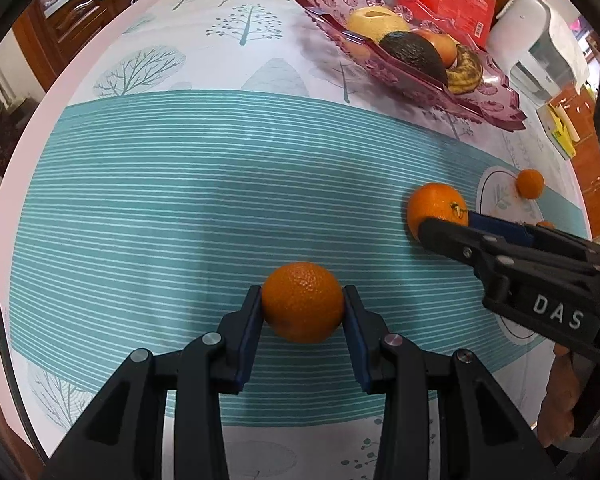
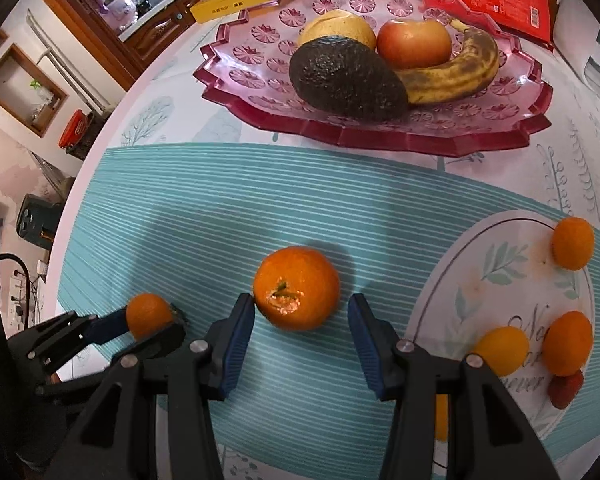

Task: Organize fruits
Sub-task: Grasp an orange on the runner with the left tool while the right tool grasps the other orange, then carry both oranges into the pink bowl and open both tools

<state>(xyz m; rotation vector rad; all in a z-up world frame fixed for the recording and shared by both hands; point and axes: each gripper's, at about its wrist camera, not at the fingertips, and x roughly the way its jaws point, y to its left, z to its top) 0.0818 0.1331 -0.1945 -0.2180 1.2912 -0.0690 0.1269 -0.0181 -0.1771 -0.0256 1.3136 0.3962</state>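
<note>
At six o'clock on the striped tablecloth (image 1: 140, 208), the left gripper (image 1: 303, 312) clamps a small orange (image 1: 302, 307) between both pads. The right gripper (image 2: 301, 320) stands open around a larger orange (image 2: 297, 293), left pad touching, right pad apart. Toward twelve o'clock, a pink tray (image 2: 260, 108) carries an avocado (image 2: 346, 79), apple (image 2: 414, 43) and banana (image 2: 456, 76).
</note>
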